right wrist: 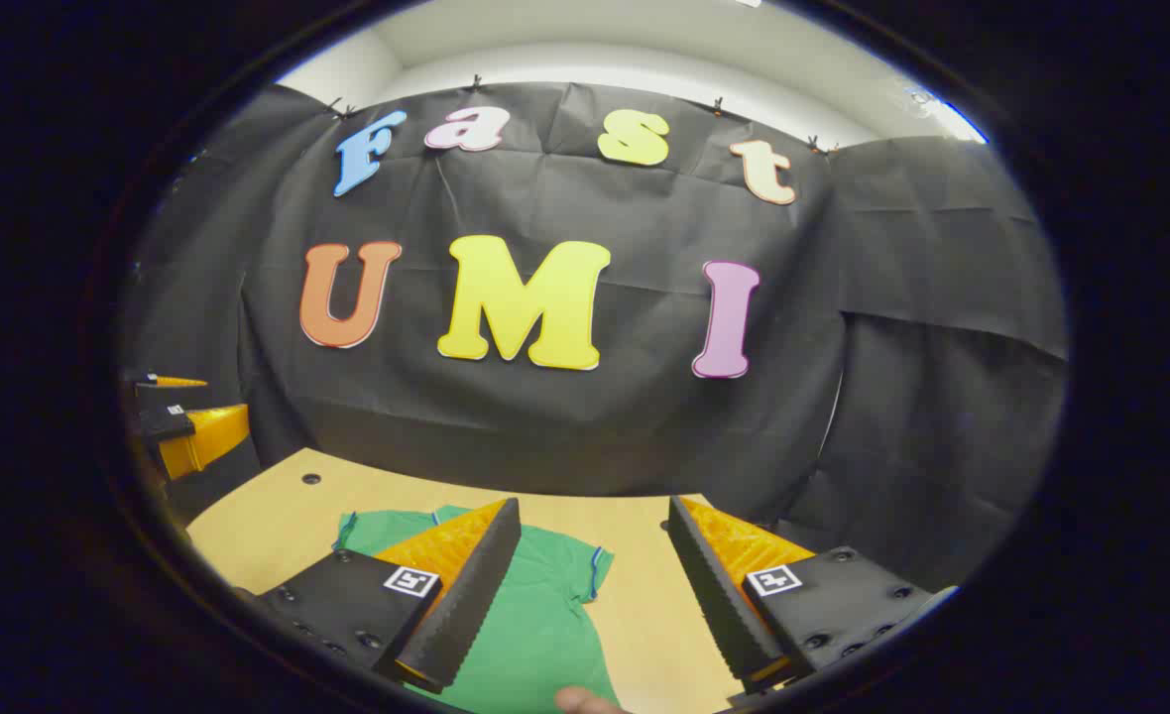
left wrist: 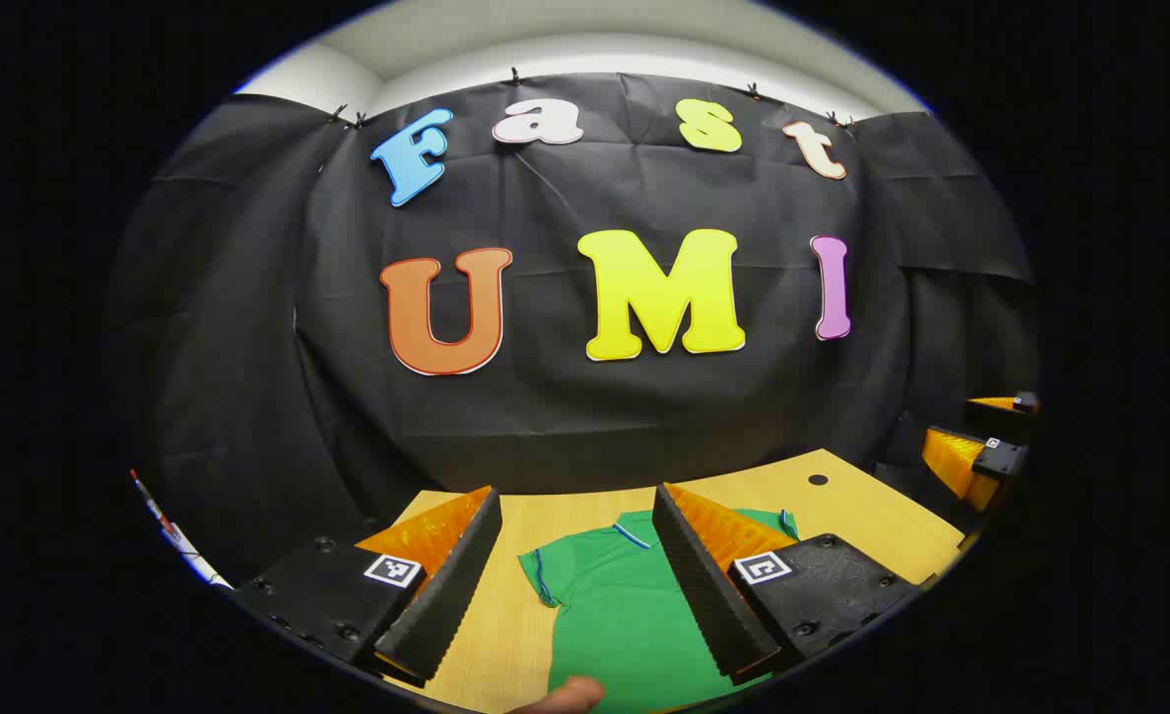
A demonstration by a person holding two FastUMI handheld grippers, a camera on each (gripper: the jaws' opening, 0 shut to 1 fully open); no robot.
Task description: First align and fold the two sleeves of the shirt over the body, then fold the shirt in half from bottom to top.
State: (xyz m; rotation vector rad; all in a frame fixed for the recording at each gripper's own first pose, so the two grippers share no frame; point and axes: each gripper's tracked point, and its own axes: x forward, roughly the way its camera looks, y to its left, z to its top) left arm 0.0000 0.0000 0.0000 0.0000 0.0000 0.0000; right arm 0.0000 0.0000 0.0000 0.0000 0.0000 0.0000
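A green short-sleeved shirt (left wrist: 625, 605) with blue trim lies flat on the wooden table (left wrist: 843, 516), collar toward the wall. My left gripper (left wrist: 575, 494) hangs open above it, one sleeve (left wrist: 545, 575) showing between its fingers. In the right gripper view the same shirt (right wrist: 535, 615) lies under my right gripper (right wrist: 595, 504), which is open too, the other sleeve (right wrist: 575, 570) in its gap. Nothing is held. Each gripper also appears at the edge of the other's view: the right gripper (left wrist: 972, 431) and the left gripper (right wrist: 183, 416).
The table (right wrist: 268, 516) has a small dark hole (right wrist: 311, 478) near its far corner and ends at the black cloth wall. A person's fingertip (left wrist: 570, 694) pokes in at the bottom edge. A thin white rod (left wrist: 174, 535) leans at the far left.
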